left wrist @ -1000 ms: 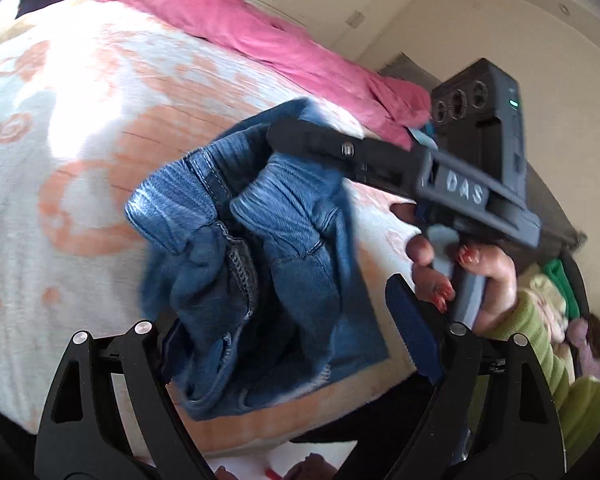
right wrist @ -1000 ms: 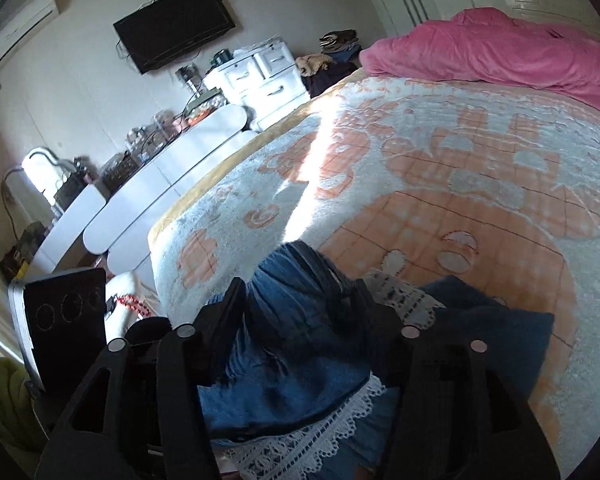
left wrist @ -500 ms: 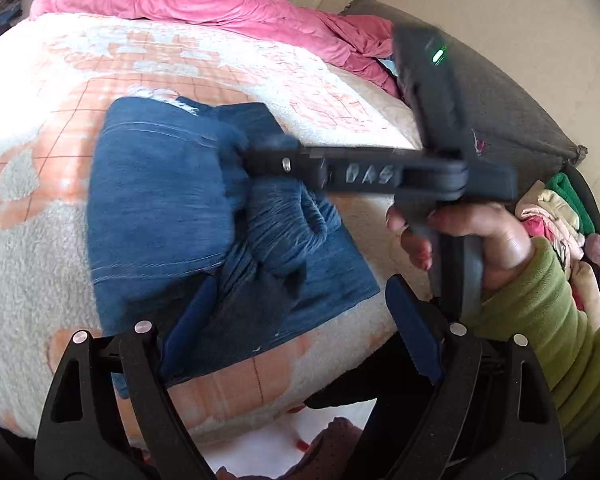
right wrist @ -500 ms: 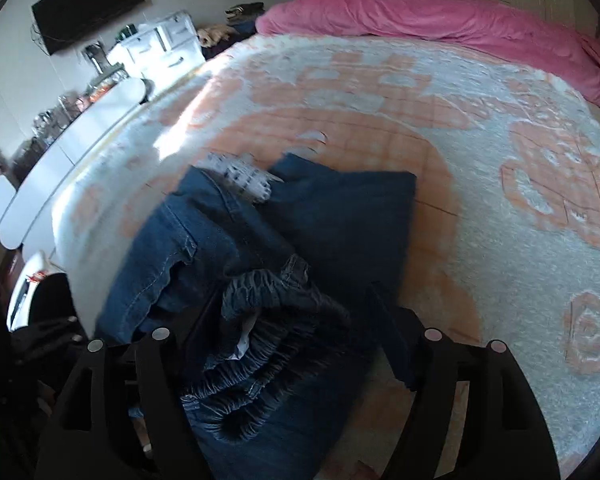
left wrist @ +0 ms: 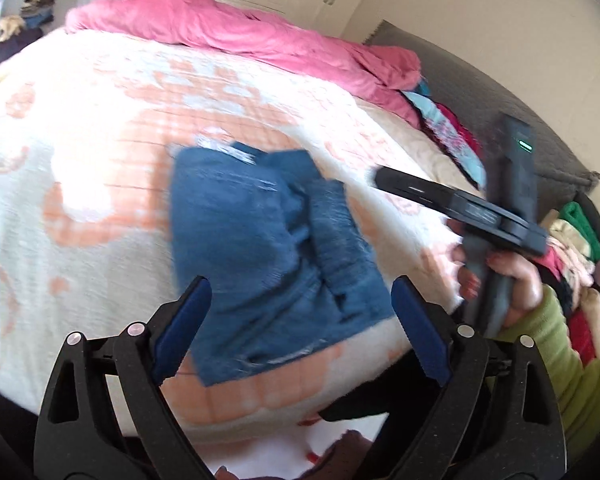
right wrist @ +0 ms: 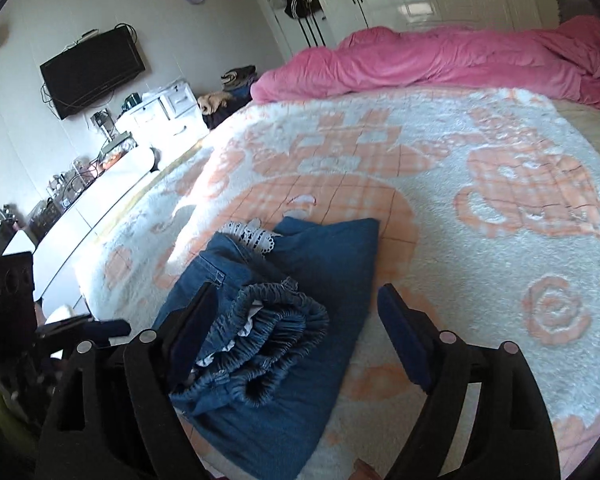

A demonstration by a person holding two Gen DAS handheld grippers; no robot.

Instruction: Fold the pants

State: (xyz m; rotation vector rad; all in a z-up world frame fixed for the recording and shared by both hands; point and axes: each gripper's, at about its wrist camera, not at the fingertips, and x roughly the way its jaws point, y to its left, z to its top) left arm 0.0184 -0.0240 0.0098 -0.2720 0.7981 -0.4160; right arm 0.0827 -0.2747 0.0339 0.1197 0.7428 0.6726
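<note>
both claws agape, folded pants (right wrist: 300, 320) near blanket (right wrist: 480, 264) edge

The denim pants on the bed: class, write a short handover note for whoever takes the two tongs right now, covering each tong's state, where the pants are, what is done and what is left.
Left tongs: open, empty, hovering above the pants.
Right tongs: open, empty, over the waistband end.
Pants: a folded denim bundle near the edge of the bed, elastic waistband bunched on top, lace trim peeking out at the far end.
Done: the pants lie folded into a compact stack and released.
Left: probably flatten the bunched waistband and square the edges; the left view is blurred, so check the fold there.
</note>
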